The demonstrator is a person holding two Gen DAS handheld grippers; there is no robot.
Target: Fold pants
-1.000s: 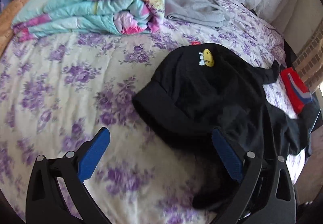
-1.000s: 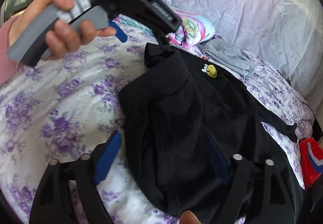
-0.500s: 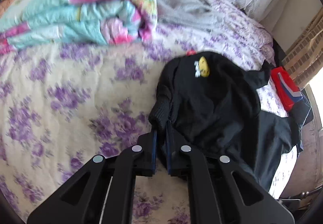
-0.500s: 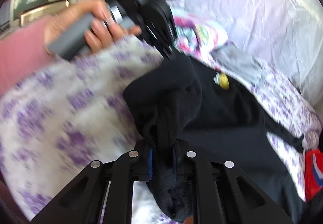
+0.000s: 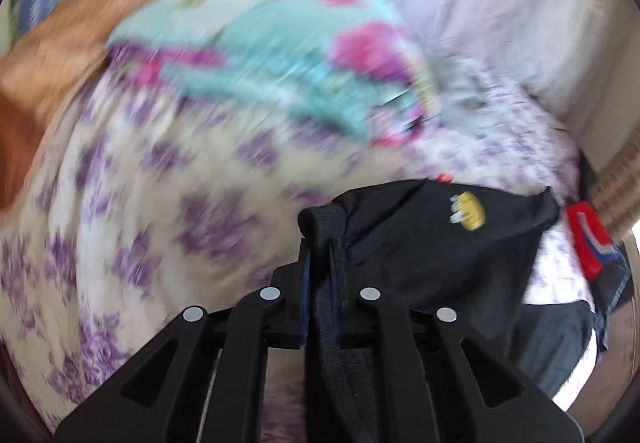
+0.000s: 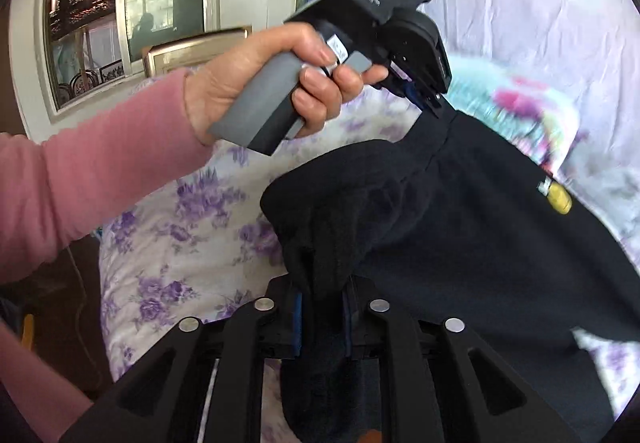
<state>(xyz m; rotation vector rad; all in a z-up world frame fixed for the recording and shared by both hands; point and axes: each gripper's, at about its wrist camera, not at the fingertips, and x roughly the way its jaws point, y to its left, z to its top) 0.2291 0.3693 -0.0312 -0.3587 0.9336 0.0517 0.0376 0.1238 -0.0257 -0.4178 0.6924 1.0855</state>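
Pants [image 5: 432,251]: black, with a small yellow patch [image 5: 470,211], lying on the right side of the flowered bedsheet [image 5: 132,203]; a second ago they lay loose in a heap, now their near edge is gathered and pulled taut between the two tools
Left gripper [image 5: 319,263]: a second ago its blue pads stood spread wide over the sheet, now they are pressed together on a thick ribbed band at the pants' left edge, cloth bunched between them
Right gripper [image 6: 322,307]: it has clamped down and its jaws have just been opening a little, yet a thick wad of black cloth fills the gap and both pads press on it
Left hand [image 6: 264,83]: seen in the right view, fingers wrapped round the grey handle, pink sleeve [image 6: 80,179] behind, tool tip on the far corner of the waist
Surroundings: folded bright quilt [image 5: 280,55] far left, blurred by camera motion; red item [image 5: 588,239] at the far right
Meaning: both corners look secured, so the pants can likely be lifted and spread flat before the first fold
Risk: the right grip may be slackening
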